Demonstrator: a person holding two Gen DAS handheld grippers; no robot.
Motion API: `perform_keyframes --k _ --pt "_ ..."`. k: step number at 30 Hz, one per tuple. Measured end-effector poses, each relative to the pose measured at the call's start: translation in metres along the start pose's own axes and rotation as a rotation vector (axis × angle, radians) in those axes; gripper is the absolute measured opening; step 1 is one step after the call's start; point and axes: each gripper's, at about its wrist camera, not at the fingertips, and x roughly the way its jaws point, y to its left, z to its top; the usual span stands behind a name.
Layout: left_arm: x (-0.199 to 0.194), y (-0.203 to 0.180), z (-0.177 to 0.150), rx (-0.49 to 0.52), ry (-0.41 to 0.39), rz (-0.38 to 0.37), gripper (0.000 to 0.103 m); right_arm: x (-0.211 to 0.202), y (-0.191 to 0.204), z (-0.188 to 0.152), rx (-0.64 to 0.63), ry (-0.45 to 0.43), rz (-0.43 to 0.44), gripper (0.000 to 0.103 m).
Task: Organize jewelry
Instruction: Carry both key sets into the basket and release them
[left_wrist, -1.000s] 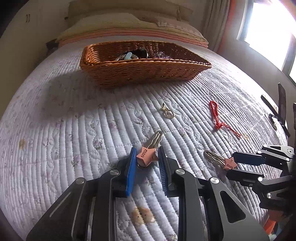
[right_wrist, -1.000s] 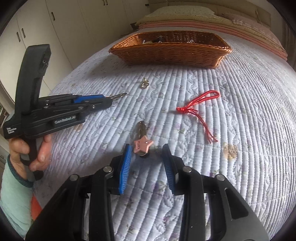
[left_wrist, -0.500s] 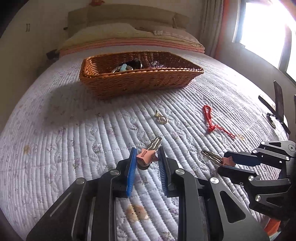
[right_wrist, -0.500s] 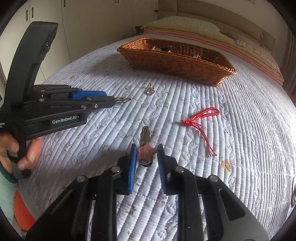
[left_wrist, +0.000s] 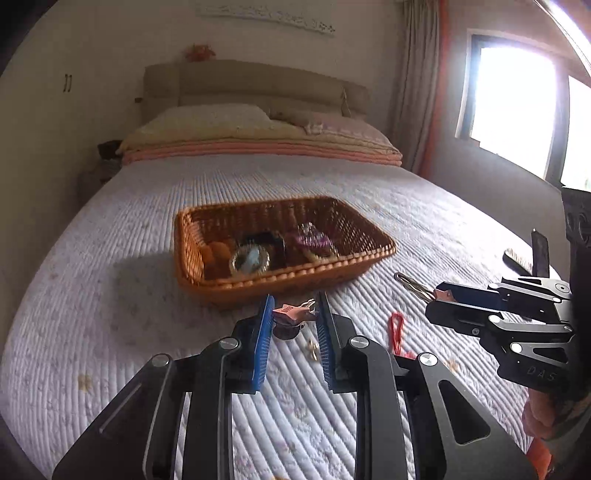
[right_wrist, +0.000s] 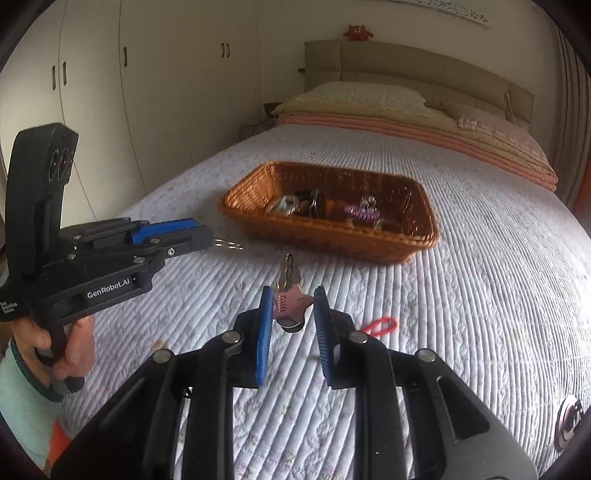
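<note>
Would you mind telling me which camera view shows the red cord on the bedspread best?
The left wrist view: the red cord shows its loop and a knotted end beside the left hand-held gripper. In the right wrist view only a blurred loop peeks out past the right hand-held gripper.

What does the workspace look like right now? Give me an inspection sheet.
Surface: quilted bedspread, a few stains.
Job's things: wicker basket already holding jewelry; one pink star clip in the left gripper, another pink star clip in the right gripper, both off the bed.
Clutter: red cord and small gold clasp lying loose on the quilt.
Grippers: both shut on their clips.
Cables: nothing seen.
Surroundings: pillows, headboard, wardrobe doors, bright window.
</note>
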Motion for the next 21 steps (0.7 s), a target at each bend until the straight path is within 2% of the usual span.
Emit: perform_keyframes --k 6,9,12,15,18,21 --pt "0.043 0.026 0.053 -0.075 -0.033 0.019 0.021 0.034 -0.045 0.065 0.125 -0.081 0.023 0.02" --pt "0.072 0.04 0.068 -0.116 -0.02 0.021 0.021 0.061 -0.064 0.092 0.168 -0.082 0.031 0.02" --pt "0.096 0.051 0.073 -0.149 0.002 0.02 0.021 0.091 -0.078 0.112 0.187 -0.049 0.029 0.02" --pt "0.123 0.066 0.073 -0.214 0.051 -0.022 0.021 0.119 -0.085 0.123 0.169 -0.007 -0.031 0.02" --pt "0.144 0.073 0.07 -0.233 0.091 0.001 0.021 0.139 -0.091 0.126 0.177 0.034 -0.022 0.02" --pt "0.158 0.072 0.066 -0.223 0.119 0.035 0.021 0.167 -0.094 0.126 0.168 0.131 0.007 0.02"
